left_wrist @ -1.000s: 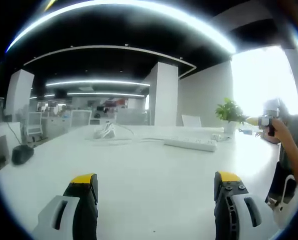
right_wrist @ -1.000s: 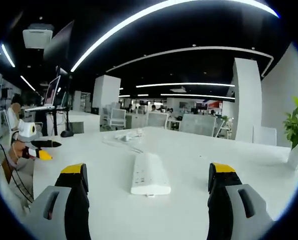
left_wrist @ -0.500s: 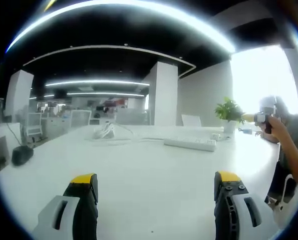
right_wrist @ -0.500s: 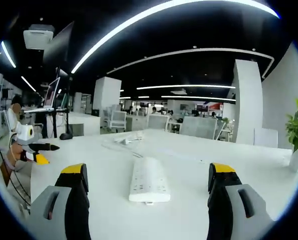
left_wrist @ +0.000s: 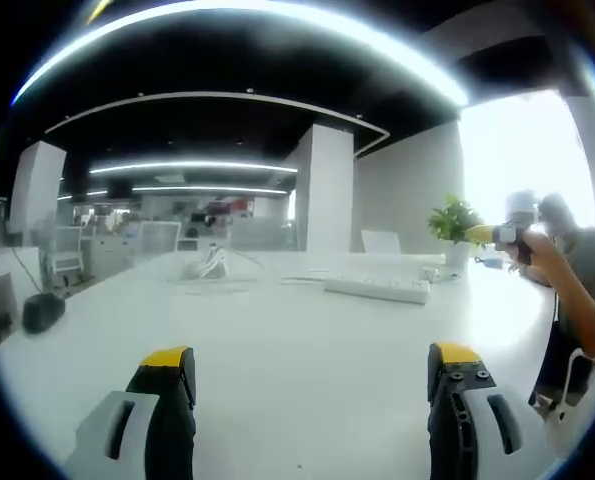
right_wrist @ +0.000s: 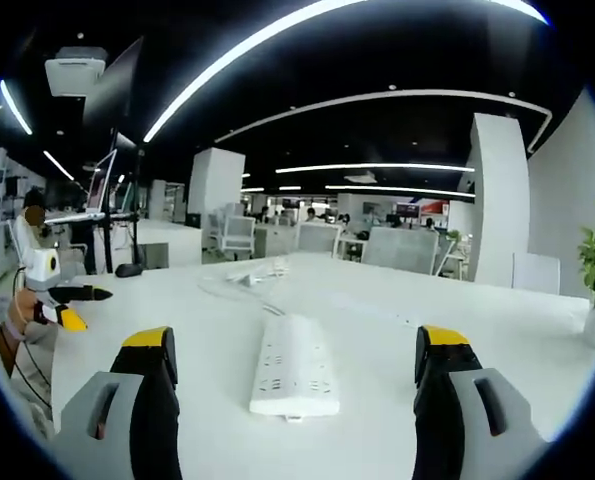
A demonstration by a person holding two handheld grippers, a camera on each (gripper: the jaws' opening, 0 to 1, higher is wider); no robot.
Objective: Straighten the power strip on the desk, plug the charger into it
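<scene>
A white power strip point(right_wrist: 295, 365) lies flat on the white desk point(right_wrist: 377, 330), its near end just ahead of and between my right gripper's point(right_wrist: 295, 340) open jaws. In the left gripper view the power strip point(left_wrist: 377, 288) lies crosswise at mid-distance on the right. A white charger with its cable point(left_wrist: 209, 265) rests further back on the desk; the right gripper view shows the charger point(right_wrist: 257, 272) beyond the strip. My left gripper point(left_wrist: 310, 358) is open and empty above bare desk. A person's hand holds the right gripper point(left_wrist: 499, 233) at the far right.
A dark rounded object point(left_wrist: 42, 312) sits near the desk's left edge. A potted plant point(left_wrist: 455, 225) stands at the far right end. The left gripper point(right_wrist: 65, 305) shows at the left edge, held by a person. Office chairs point(right_wrist: 397, 250) and desks lie beyond.
The right gripper has come closer to the power strip, which now looks larger and lower between its jaws. In the left gripper view the right gripper has shifted left.
</scene>
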